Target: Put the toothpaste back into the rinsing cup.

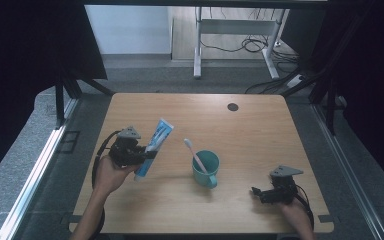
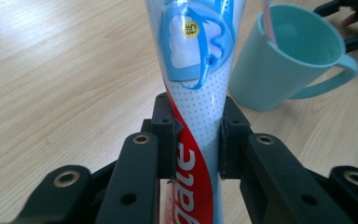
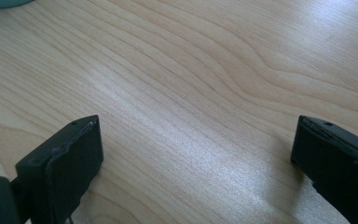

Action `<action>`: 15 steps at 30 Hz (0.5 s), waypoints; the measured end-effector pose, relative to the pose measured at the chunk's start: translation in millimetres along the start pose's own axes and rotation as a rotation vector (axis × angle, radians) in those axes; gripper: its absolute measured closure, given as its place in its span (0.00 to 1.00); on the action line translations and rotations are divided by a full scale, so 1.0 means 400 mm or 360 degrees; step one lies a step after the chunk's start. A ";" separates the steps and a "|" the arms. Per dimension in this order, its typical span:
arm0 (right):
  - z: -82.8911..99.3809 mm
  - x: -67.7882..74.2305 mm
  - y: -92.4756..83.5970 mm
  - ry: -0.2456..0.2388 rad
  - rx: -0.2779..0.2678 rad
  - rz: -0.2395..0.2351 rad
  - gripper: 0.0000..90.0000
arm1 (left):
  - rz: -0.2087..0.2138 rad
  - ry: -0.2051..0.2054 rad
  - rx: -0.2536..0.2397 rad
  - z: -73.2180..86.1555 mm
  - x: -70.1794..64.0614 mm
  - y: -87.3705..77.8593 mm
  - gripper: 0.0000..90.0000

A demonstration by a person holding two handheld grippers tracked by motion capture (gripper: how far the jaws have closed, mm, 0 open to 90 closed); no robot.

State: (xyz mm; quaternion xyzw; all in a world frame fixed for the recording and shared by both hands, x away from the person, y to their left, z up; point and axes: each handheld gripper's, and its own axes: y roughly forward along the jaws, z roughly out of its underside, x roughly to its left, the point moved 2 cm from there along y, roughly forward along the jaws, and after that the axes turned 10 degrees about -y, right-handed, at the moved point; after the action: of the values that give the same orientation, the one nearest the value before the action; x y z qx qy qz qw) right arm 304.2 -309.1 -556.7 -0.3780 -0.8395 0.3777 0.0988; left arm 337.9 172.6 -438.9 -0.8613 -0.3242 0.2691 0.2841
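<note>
Toothpaste tube (image 2: 196, 93): clamped between my left jaws, about midway along its length, red printed part toward my hand, blue-and-white crimped end reaching away from me

Tube's long axis: in the high view it slants from near-left to far-right, flat end raised over the table and tipped toward the cup

Left gripper (image 1: 148, 154): closed on the tube, both pads pressed into its sides; the tube looks lifted off the wood, though I cannot tell how high

Cup (image 1: 206, 168): teal mug standing upright just right of the tube, handle toward the near right, a toothbrush (image 1: 194, 154) leaning in it with the head up and to the far left

Key relation: the cup lies to the right of my left jaws and close by, so my left hand is the nearer one to it; the tube's far end already points past its rim

Right gripper (image 1: 260, 195): jaws spread wide with nothing between them, low over bare wood at the near right, well apart from the cup

Table (image 1: 260, 130): far half open except a small dark round mark (image 1: 232, 106) near the far edge

Room to move: free wood between cup and right gripper; my left hand sits near the left edge, my right near the front edge, so I judge drifting outward the risk
</note>
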 end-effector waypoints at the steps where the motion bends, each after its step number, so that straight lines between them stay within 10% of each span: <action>1: 0.000 0.000 0.000 -0.0002 -0.0001 0.0000 0.02 | 0.0006 0.0002 -0.0013 0.002 -0.002 -0.004 0.81; 15: 0.000 0.000 0.000 -0.0002 -0.0002 0.0001 0.02 | 0.0112 0.0017 -0.0159 0.001 -0.053 -0.025 0.81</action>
State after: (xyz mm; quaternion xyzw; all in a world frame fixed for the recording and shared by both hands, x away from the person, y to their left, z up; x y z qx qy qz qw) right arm 304.3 -309.2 -556.8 -0.3781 -0.8397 0.3774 0.0979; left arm 319.7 163.8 -426.4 -0.8868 -0.3051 0.2576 0.2327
